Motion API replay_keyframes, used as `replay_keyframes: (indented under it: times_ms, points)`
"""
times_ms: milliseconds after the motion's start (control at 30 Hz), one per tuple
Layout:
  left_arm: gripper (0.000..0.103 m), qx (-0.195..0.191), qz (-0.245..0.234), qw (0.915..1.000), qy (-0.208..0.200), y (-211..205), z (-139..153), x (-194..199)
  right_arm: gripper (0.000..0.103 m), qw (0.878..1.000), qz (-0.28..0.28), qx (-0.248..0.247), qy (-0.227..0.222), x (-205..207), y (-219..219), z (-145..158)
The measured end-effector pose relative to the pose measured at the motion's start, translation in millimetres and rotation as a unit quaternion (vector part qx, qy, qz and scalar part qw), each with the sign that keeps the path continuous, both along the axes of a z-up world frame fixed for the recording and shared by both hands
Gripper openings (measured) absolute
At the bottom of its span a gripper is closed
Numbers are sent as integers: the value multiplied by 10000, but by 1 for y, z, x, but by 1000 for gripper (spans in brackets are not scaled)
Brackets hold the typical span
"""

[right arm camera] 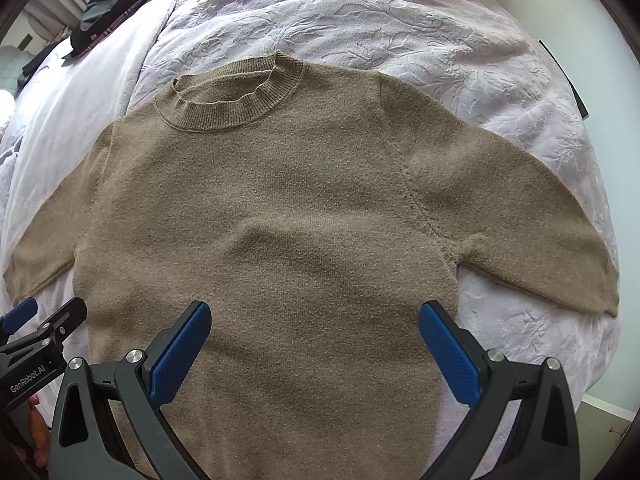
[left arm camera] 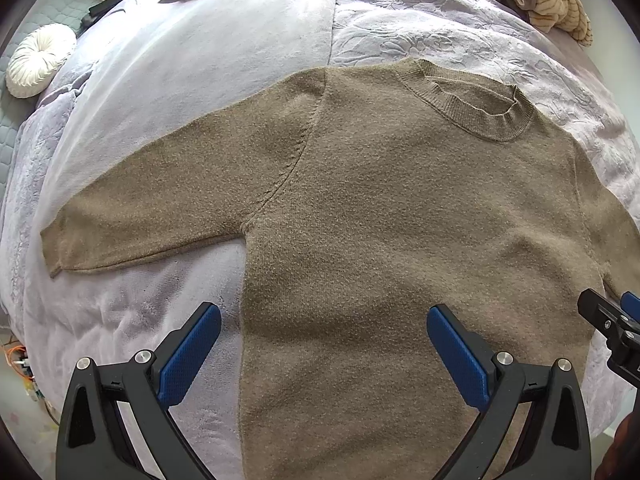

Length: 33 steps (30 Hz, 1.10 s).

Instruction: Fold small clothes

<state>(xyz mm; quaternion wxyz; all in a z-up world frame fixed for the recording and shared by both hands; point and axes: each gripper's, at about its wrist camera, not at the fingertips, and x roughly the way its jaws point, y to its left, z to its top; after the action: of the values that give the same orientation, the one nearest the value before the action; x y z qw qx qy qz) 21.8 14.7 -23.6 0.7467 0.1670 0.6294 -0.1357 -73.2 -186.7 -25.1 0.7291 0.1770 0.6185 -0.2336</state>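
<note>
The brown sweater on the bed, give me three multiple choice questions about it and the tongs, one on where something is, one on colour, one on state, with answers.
1. Where does the sweater's ribbed collar lie?
A. At the far end from the tongs
B. Right under the tongs
C. Folded beneath the body

2. What colour are the pads on the left tongs?
A. Red
B. Blue
C. White

3. How does the sweater lie?
A. Folded in half
B. Rolled up
C. Spread flat, both sleeves out

Answers: 1 A, the collar sits toward the far side of the lilac bedspread in both views. 2 B, the pads are blue on black arms, as on the right tongs. 3 C, the left sleeve and right sleeve stretch sideways, and no fold shows.
</note>
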Motion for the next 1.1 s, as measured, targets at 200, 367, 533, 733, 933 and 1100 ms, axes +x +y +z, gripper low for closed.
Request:
replay_keyframes:
  times_ms: [200,367,533,733,933,1100]
  points:
    - [103,-23,18,10000,42,2,-2,5,103,10000,-9,-16,35,1,-1,-1]
    - [103,-51,65,9999,75,2,-3,7,103,10000,-3,4,77,3,0,-4]
    - [103,-46,79,9999,88,2,-5,9,103,10000,12,18,97,8,0,-6]
    - [103,-13,73,9999,116,2,-9,12,103,9999,31,31,140,11,0,-9]
    - [103,-21,75,9999,142,1,-12,14,103,9998,30,53,197,13,-1,-11]
    - [103,-16,76,9999,149,0,-14,15,103,9997,48,63,225,14,0,-12]
